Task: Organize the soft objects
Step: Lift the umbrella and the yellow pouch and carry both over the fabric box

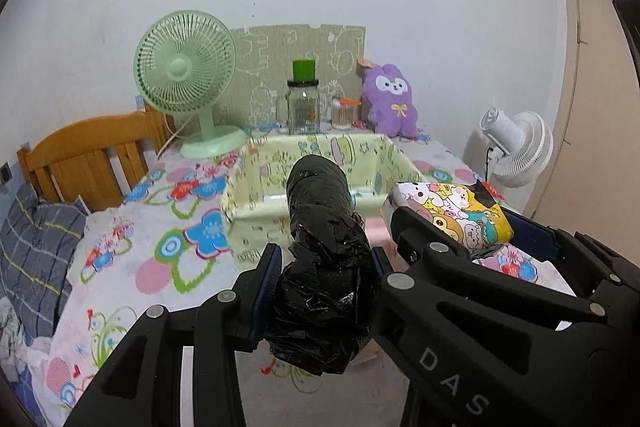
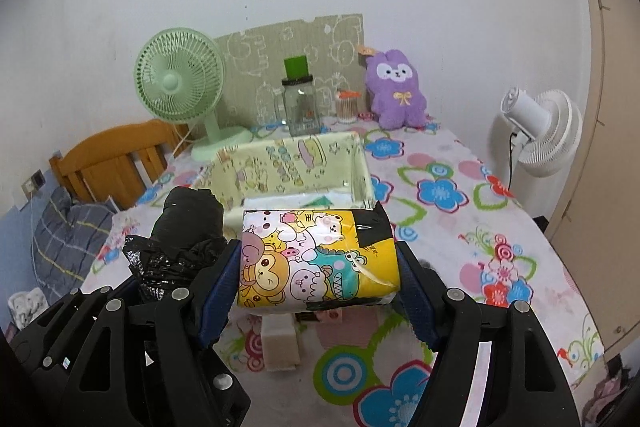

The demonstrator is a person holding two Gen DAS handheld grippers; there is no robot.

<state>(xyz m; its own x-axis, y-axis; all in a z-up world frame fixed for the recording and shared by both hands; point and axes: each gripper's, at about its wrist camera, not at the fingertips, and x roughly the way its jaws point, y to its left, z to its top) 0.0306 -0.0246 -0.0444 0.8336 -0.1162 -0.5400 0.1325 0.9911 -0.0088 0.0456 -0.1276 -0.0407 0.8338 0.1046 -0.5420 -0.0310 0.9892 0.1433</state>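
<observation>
My left gripper (image 1: 326,261) is shut on a black plastic-wrapped roll (image 1: 320,227), held above the table in front of the pale green patterned box (image 1: 244,179). My right gripper (image 2: 318,259) is shut on a soft pack with a yellow cartoon-animal wrapper (image 2: 316,259), lifted just before the same box (image 2: 360,163). In the left wrist view the cartoon pack (image 1: 452,215) and the right gripper's fingers (image 1: 408,227) show at right. The black roll (image 2: 188,223) appears at left in the right wrist view. A purple plush rabbit (image 2: 396,91) sits against the wall.
A green desk fan (image 1: 186,75), a glass jar with a green cap (image 1: 303,103) and a cotton-swab holder (image 1: 343,113) stand behind the box. A white fan (image 2: 540,135) stands at right. A white block (image 2: 280,347) lies on the floral cloth (image 2: 460,227). A wooden headboard (image 1: 88,155) is at left.
</observation>
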